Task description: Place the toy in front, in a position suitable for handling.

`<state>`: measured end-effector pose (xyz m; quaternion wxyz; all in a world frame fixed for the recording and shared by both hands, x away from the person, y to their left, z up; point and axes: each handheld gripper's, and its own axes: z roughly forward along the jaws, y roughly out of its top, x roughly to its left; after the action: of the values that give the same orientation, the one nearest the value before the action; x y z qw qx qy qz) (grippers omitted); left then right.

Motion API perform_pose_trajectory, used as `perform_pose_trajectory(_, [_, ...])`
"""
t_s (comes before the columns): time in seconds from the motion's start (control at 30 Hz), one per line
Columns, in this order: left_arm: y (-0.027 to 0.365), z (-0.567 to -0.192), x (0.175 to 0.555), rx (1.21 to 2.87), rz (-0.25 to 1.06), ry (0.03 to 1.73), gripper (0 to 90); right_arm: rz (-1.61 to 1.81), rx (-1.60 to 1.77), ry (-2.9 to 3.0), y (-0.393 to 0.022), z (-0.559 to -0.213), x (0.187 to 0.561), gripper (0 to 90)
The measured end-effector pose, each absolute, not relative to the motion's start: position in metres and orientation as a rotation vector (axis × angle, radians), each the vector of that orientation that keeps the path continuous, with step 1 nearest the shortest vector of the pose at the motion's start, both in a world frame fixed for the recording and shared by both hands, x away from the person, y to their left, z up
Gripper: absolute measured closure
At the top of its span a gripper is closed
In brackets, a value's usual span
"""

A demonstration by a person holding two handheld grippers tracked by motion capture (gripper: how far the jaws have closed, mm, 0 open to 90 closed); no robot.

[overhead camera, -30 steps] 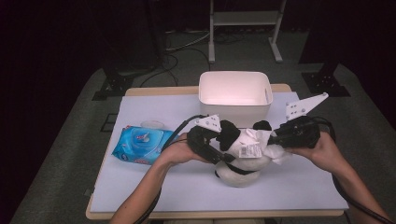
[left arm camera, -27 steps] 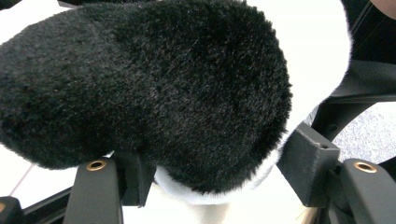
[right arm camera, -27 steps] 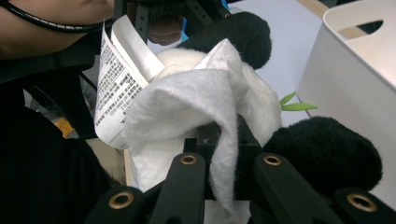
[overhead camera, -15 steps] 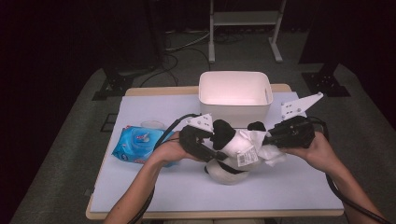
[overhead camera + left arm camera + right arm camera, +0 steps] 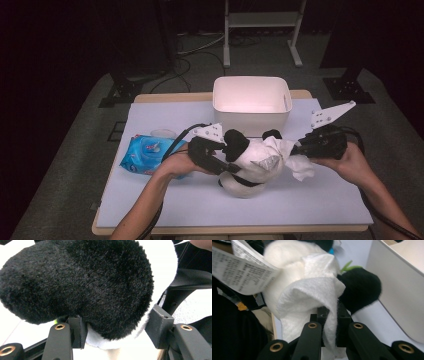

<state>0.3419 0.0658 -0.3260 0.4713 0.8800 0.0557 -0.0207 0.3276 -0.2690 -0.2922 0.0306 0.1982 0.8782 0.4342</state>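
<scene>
- plush panda [image 5: 252, 162] sits between both claws; left claw [image 5: 223, 156] has just been closing on its black limb [image 5: 82, 282].
- right claw [image 5: 329, 315] pinches a white wipe [image 5: 312, 300] against it.
- white bin [image 5: 251, 102] stands behind; blue wipe pack [image 5: 145, 154] left of the left claw.

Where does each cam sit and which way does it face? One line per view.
High view: above the person's side, facing forward and down on the table; both forearms, both grippers.
Left gripper view: on the left gripper, jaws around the plush panda.
Right gripper view: on the right gripper, pinching the white wipe.
Shared: the panda.
</scene>
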Motion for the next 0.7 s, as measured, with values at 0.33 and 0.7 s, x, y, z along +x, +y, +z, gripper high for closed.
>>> perform_pose_trajectory(0.33, [0.06, -0.325, 0.339, 2.157, -0.064, 0.108, 42.8, 1.327, 0.661, 2.665, -0.273, -0.289, 0.339, 84.5])
perform_pose_trajectory(0.7, [0.056, -0.32, 0.34, 2.181, -0.041, 0.103, 43.1, 1.327, 0.591, 2.685, -0.254, -0.277, 0.337, 84.5])
